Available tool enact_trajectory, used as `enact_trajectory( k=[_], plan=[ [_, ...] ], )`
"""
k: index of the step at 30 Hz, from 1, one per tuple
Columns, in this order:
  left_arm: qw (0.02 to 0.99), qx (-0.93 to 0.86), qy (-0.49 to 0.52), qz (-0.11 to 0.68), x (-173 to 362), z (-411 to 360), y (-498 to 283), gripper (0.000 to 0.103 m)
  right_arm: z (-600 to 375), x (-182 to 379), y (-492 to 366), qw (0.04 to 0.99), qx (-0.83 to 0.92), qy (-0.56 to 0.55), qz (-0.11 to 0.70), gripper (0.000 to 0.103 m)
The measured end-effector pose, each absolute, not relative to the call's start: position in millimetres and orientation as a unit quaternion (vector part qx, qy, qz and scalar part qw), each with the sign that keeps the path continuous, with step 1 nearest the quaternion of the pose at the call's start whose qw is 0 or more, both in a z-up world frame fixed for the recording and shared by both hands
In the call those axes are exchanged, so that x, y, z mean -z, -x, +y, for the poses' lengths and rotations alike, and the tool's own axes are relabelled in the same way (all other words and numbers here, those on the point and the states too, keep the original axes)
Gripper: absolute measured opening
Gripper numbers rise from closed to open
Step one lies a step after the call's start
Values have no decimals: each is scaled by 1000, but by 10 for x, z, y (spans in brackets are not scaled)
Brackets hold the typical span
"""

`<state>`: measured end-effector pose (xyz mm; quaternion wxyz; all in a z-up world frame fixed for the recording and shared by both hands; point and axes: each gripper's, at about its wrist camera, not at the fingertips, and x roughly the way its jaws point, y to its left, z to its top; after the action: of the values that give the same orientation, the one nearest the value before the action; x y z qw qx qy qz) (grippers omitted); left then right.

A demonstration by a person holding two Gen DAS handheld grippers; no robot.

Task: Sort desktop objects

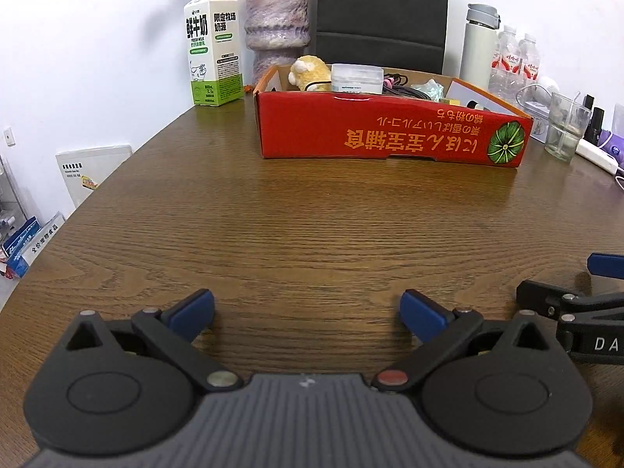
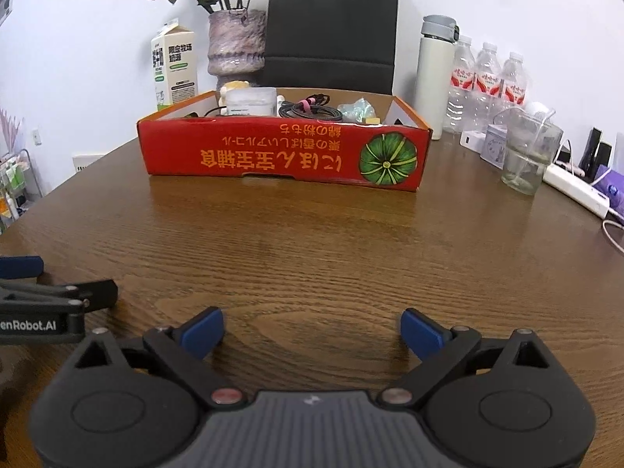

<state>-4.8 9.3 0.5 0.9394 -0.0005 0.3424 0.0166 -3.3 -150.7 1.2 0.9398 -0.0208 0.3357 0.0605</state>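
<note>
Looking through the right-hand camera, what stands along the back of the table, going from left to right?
Milk carton → vase of dried flowers → black chair back → white flask → three water bottles → clear glass → white power strip. The red box sits in front of them.

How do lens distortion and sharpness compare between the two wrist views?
Left wrist view: strong fisheye bend, table edge curves, dark corners, red box sharp. Right wrist view: same bowing and vignette, box print readable, right gripper body near the lens slightly soft.
</note>
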Motion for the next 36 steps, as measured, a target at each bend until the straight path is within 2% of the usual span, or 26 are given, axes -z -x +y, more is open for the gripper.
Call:
enact_trajectory(
  k=[9,11,36],
  plan=[
    [940,-9,-2,342,-7,64,44,103,-1522,-21,36,940,-65,23,335,100],
    [940,-5,-4,342,-8,63,35,103,-1515,-15,41,938,-69,24,339,103],
    [940,-2,-2,342,-3,8,-34,103,-1513,6,8,937,-71,16,343,103]
  ],
)
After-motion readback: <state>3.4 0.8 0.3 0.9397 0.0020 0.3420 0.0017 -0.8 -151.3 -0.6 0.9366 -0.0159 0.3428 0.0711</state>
